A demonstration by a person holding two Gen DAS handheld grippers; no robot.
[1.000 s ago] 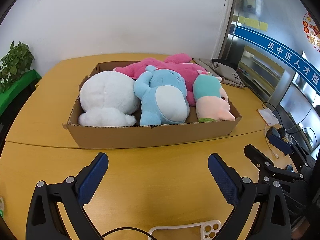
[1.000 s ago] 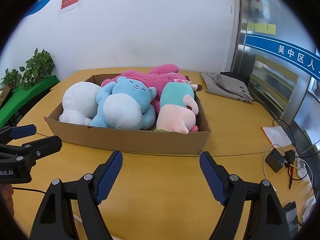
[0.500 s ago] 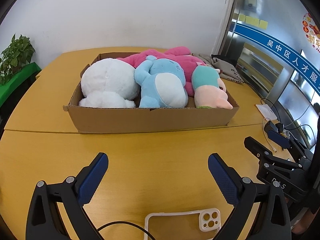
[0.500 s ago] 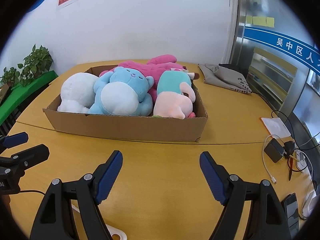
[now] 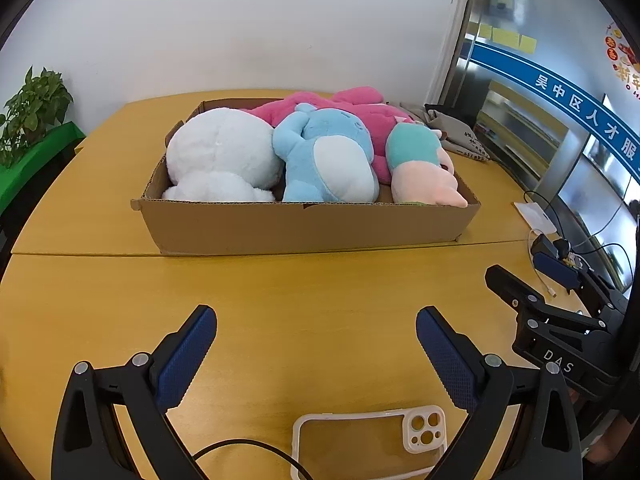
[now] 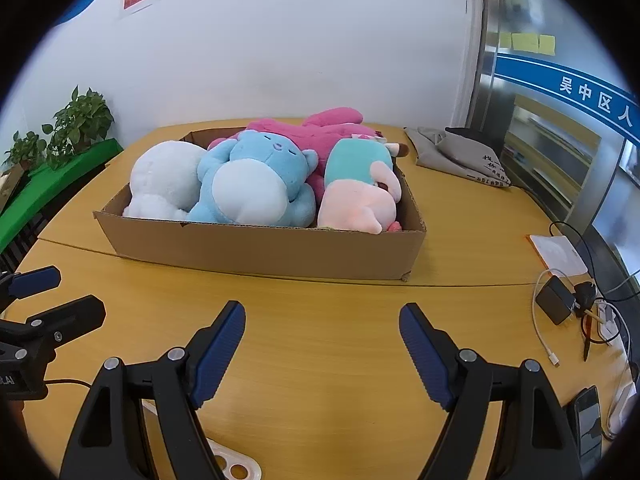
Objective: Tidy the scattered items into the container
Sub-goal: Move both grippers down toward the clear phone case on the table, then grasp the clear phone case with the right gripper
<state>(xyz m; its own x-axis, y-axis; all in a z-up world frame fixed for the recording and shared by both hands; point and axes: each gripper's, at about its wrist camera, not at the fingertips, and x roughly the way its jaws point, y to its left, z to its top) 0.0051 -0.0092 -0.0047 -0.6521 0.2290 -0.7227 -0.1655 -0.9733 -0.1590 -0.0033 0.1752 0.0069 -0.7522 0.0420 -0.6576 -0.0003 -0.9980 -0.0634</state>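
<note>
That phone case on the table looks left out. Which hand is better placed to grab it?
Probably the left. The phone case lies just below the open left gripper; the right gripper, also open, sees only its corner at its left.

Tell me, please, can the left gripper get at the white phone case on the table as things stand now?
Probably yes. The left gripper is open and empty, and the phone case lies flat on the table just under it, with only a black cable beside it.
</note>
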